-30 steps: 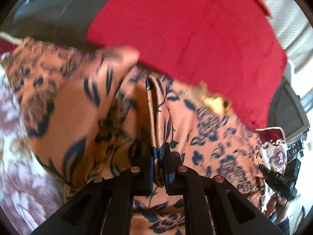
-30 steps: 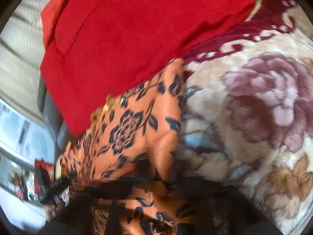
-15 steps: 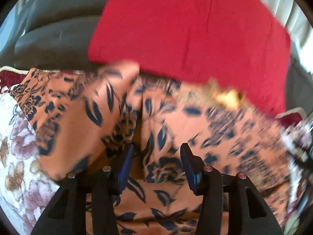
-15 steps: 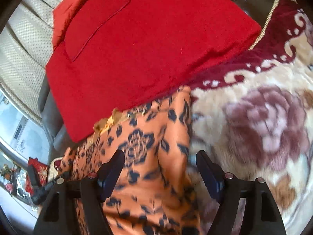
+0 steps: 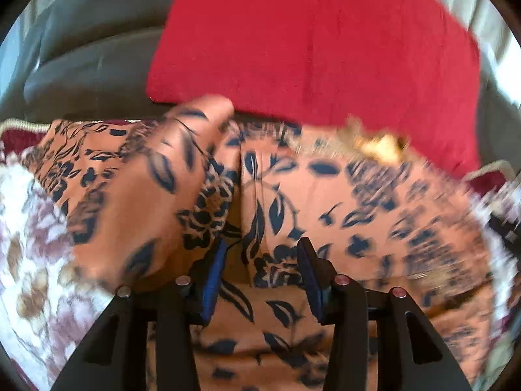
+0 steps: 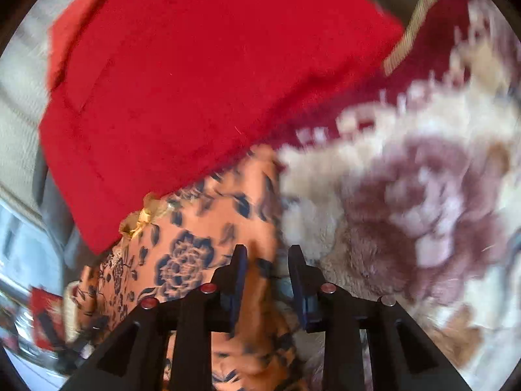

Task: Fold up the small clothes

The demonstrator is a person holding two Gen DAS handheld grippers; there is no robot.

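An orange garment with a dark blue flower print [image 5: 342,202] lies spread on a plush floral blanket [image 5: 29,228]. One flap of it is folded over at the left [image 5: 136,189]. My left gripper [image 5: 262,257] is open just above the garment's middle, holding nothing. In the right wrist view the same garment [image 6: 208,238] lies with its right edge beside the blanket [image 6: 423,202]. My right gripper [image 6: 267,260] is open, its jaws straddling that edge of the cloth without pinching it.
A large red cushion [image 5: 309,39] lies right behind the garment, also in the right wrist view [image 6: 195,71]. A grey sofa back [image 5: 81,58] stands beyond it. The blanket's dark red border with gold trim [image 6: 420,32] runs along the far edge.
Both grippers were shut on the garment a second ago and have opened and let go. The left has pulled back slightly; the right's jaws have narrowed since half a second ago.
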